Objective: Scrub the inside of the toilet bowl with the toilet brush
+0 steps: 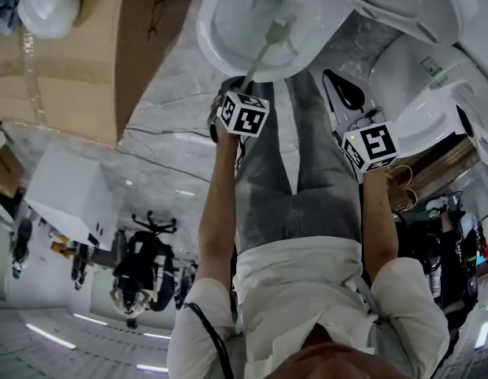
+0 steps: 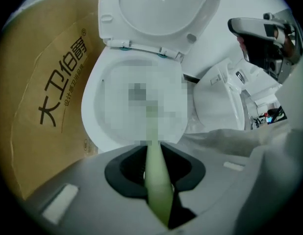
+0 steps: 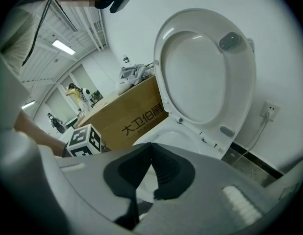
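the toilet brush, a slim, smooth pale green handle, reached from the near side down into the glossy white oval toilet bowl. the left hand-held gripper was clamped on the handle. to its right, the right hand-held gripper was closed with nothing in it. a tan cardboard box stood left of the bowl.

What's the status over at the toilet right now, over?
Left gripper shut on toilet brush, head down in toilet bowl. Right gripper shut, empty. Lid up, nothing blocking.
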The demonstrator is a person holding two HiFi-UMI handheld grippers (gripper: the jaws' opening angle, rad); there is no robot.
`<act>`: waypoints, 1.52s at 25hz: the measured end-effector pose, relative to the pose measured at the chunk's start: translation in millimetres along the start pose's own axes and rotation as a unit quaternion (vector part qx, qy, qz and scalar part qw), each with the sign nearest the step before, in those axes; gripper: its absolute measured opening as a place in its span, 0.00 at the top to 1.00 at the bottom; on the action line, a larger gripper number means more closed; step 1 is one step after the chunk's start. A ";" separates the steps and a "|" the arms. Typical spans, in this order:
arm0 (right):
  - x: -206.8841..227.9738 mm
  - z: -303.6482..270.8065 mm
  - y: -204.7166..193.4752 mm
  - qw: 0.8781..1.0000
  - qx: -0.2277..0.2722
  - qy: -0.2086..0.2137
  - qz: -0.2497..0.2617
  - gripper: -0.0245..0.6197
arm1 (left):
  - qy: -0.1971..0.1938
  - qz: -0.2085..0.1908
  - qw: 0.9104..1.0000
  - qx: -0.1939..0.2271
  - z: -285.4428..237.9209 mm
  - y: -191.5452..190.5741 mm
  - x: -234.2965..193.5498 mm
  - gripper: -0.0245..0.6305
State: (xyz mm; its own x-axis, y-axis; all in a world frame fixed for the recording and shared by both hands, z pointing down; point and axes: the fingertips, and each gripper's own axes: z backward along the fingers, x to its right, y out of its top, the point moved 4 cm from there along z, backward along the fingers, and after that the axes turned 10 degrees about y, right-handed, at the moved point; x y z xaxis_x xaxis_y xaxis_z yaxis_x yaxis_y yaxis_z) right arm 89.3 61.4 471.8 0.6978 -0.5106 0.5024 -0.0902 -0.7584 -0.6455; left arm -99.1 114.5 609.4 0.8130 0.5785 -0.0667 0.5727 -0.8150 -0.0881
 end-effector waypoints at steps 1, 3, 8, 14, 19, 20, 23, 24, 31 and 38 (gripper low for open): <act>-4.4 -1.2 -0.6 1.000 0.002 -0.001 -0.002 0.96 | 0.004 -0.016 1.000 -0.002 0.7 -2.3 -1.8 0.81; -11.9 -4.5 -1.4 1.000 0.006 -0.002 -0.004 0.96 | 0.014 -0.051 0.999 -0.005 1.0 -5.6 -6.0 0.81; -26.3 -10.1 -5.8 1.000 0.012 -0.006 -0.013 0.96 | 0.037 -0.131 0.990 -0.017 1.9 -11.3 -18.1 0.81; -39.2 -22.3 -8.6 1.000 0.012 -0.006 -0.023 0.96 | 0.057 -0.215 0.975 -0.032 2.5 -14.8 -41.0 0.81; -48.7 -35.3 -8.4 0.999 0.016 -0.003 -0.035 0.96 | 0.073 -0.286 0.954 -0.046 1.0 -13.0 -58.1 0.81; -50.2 -37.9 -8.5 0.999 0.016 -0.003 -0.038 0.96 | 0.076 -0.300 0.950 -0.048 0.9 -12.2 -61.0 0.81; -53.3 -45.3 -8.1 0.999 0.019 -0.003 -0.048 0.96 | 0.083 -0.332 0.938 -0.051 0.1 -7.9 -69.2 0.81; -54.1 -47.2 -7.5 0.998 0.020 -0.004 -0.051 0.96 | 0.085 -0.342 0.934 -0.052 -0.2 -5.8 -72.4 0.81; -52.6 -52.2 -3.9 0.997 0.031 -0.009 -0.064 0.96 | 0.117 -0.411 0.902 -0.063 -0.8 10.7 -94.4 0.81; -47.6 -51.9 -3.5 0.996 0.037 -0.016 -0.076 0.96 | 0.138 -0.460 0.874 -0.069 -1.7 24.4 -110.6 0.81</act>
State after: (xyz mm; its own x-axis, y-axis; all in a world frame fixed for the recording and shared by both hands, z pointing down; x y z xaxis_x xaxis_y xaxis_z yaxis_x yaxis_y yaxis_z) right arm 19.5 67.3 480.0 0.7222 -0.3785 0.5788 0.0690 -0.7933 -0.6049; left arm -174.9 30.6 616.4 -0.0161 0.9768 0.2136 0.9893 -0.0153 0.1448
